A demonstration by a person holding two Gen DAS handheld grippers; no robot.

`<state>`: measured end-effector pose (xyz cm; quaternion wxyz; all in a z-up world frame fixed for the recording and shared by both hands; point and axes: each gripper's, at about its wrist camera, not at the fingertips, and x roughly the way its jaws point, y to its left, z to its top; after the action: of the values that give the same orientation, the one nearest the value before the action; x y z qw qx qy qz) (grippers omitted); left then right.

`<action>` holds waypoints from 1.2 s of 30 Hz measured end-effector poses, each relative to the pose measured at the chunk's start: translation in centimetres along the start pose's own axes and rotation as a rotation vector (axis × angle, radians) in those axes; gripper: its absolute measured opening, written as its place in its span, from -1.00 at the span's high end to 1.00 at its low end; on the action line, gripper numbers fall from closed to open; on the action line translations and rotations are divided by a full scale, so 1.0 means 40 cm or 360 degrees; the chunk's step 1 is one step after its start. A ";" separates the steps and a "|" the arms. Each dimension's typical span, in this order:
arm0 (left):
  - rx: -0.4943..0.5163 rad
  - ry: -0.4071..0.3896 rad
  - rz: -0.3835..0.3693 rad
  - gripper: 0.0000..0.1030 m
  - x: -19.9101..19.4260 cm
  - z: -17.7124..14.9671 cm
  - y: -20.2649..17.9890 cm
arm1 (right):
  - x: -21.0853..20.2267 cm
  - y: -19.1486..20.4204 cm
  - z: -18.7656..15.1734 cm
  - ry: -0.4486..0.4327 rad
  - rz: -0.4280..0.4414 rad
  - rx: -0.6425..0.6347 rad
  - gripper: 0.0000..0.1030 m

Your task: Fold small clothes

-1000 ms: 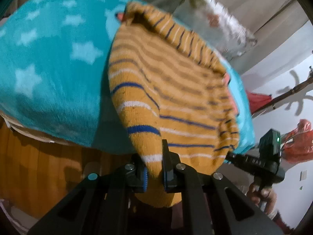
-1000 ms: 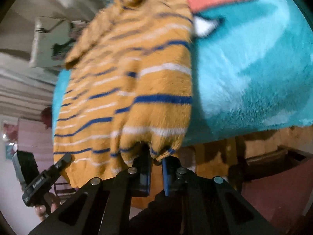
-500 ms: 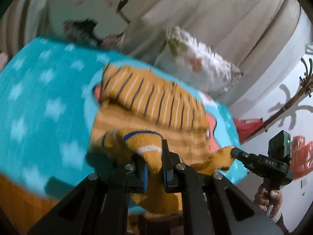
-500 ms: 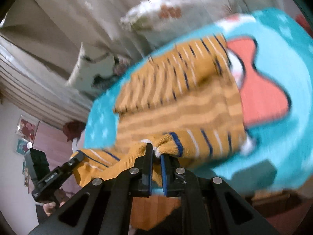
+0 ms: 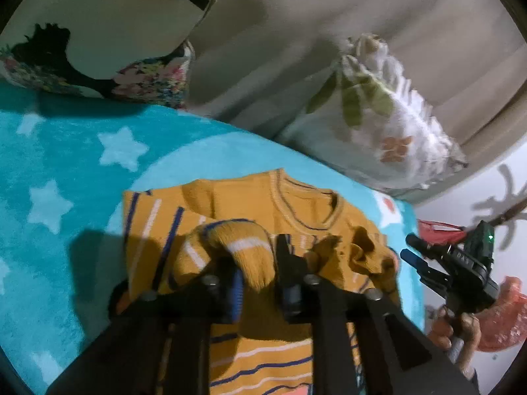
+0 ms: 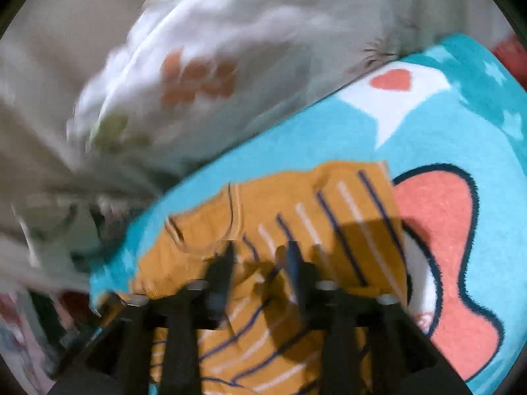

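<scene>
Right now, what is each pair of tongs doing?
Left tongs: open, a bunched fold of the striped sweater lying between the fingers.
Right tongs: open, holding nothing, just above the sweater.

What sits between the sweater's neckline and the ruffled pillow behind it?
In the left wrist view, only bare teal blanket lies between the orange sweater neckline and the ruffled pillow.

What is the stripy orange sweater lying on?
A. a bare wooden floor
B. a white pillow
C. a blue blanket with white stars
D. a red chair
C: the sweater is spread on the blue blanket, whose white stars show right beside it in the left wrist view; the pillows sit further back, past the blanket's edge.
</scene>
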<state>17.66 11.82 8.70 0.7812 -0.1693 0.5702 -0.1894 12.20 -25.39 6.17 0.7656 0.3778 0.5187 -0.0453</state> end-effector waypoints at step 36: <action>-0.0199 0.0032 0.0077 -0.40 0.131 0.073 0.074 | 0.075 0.036 0.090 -0.0026 -0.0498 -0.0422 -0.16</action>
<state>22.22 11.97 3.82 0.7678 -0.2021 0.5926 -0.1361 16.96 -25.64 5.09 0.7964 0.1881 0.5664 -0.0981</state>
